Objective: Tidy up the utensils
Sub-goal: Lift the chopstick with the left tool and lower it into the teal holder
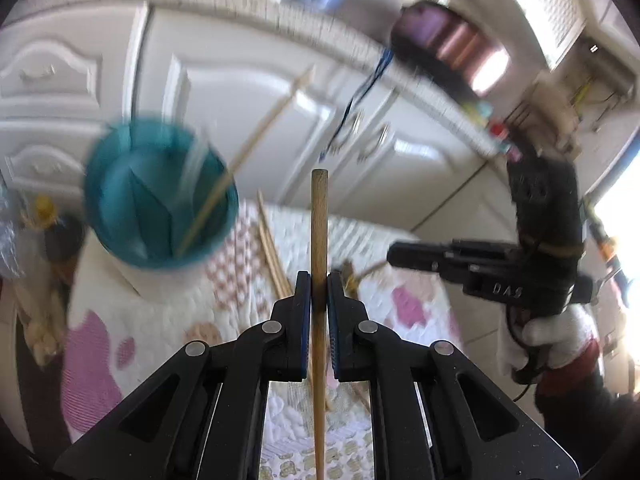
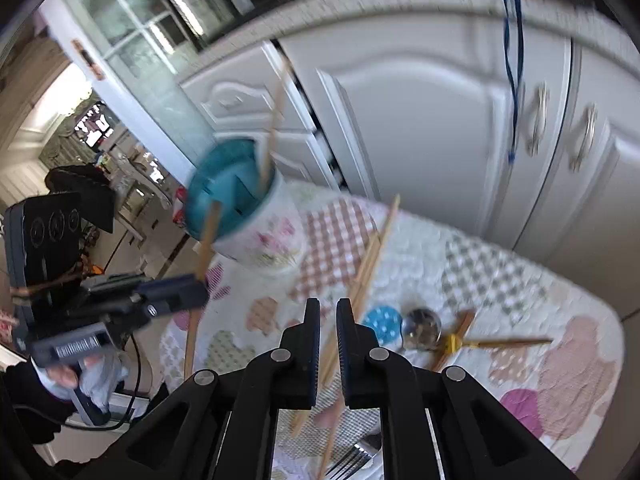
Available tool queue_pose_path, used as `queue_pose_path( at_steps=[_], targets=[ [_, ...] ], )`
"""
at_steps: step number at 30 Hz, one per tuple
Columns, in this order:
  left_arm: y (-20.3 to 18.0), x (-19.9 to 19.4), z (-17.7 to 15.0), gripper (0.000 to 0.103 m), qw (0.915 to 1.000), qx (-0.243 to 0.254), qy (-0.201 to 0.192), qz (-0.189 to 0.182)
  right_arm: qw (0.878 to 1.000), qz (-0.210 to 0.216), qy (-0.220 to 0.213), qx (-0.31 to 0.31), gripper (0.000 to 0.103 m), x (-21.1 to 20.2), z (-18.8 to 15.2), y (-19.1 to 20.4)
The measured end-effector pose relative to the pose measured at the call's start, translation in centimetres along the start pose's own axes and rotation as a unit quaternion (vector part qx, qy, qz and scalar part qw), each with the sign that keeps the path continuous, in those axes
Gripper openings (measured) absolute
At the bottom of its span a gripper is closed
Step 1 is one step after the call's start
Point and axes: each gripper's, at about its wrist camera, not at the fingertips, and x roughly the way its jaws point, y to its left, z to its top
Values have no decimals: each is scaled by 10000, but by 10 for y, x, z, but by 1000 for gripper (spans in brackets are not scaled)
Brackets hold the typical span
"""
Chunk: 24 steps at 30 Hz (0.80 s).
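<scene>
My left gripper point(image 1: 319, 294) is shut on a wooden stick point(image 1: 319, 220), held upright above the quilted mat point(image 1: 160, 320). The same gripper point(image 2: 176, 294) and stick point(image 2: 208, 236) show at the left of the right wrist view. A floral holder with a teal inside point(image 1: 160, 204) stands up and to the left with one chopstick point(image 1: 260, 132) leaning in it; it also shows in the right wrist view point(image 2: 240, 208). My right gripper point(image 2: 328, 320) has its jaws close together with nothing between them, above loose chopsticks point(image 2: 372, 260) on the mat. It also shows in the left wrist view point(image 1: 416, 258).
On the mat point(image 2: 520, 280) lie a blue dotted spoon point(image 2: 382, 322), a metal spoon bowl point(image 2: 422, 326), a utensil with a yellow band point(image 2: 454, 342) and a fork point(image 2: 348, 462). White cabinet doors point(image 2: 420, 120) stand behind. More chopsticks point(image 1: 272, 252) lie beside the holder.
</scene>
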Motion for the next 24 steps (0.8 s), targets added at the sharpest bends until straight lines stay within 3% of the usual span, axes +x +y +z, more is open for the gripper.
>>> queue_pose_path(
  at_steps=[3,5,10,14,19,21,24],
  targets=[
    [4,-25,12,7,9993,94,-354,93,9997,29,-161,-178,7,-17,2,8],
    [6,-33,18,7,9986,47,-500,185,9995,-178,-68,-255,7,-13,5,10],
    [12,-41,20,6,9981,-35,-588,201,9959,-606,617,-270,9,47,-7,2],
    [12,-46,17,6,9982,-23,-560,210,9905,-807,1109,108,9,97,-23,-20],
    [15,-53,18,6,9981,-7,-553,255,9854,-1018,1305,386,9,125,-25,-36],
    [15,-55,19,6,9979,-4,-580,278,9872,-787,1282,522,9,131,-24,-38],
    [15,-66,24,6,9971,16,-691,311,9874,-797,1316,376,8,136,-26,-34]
  ],
)
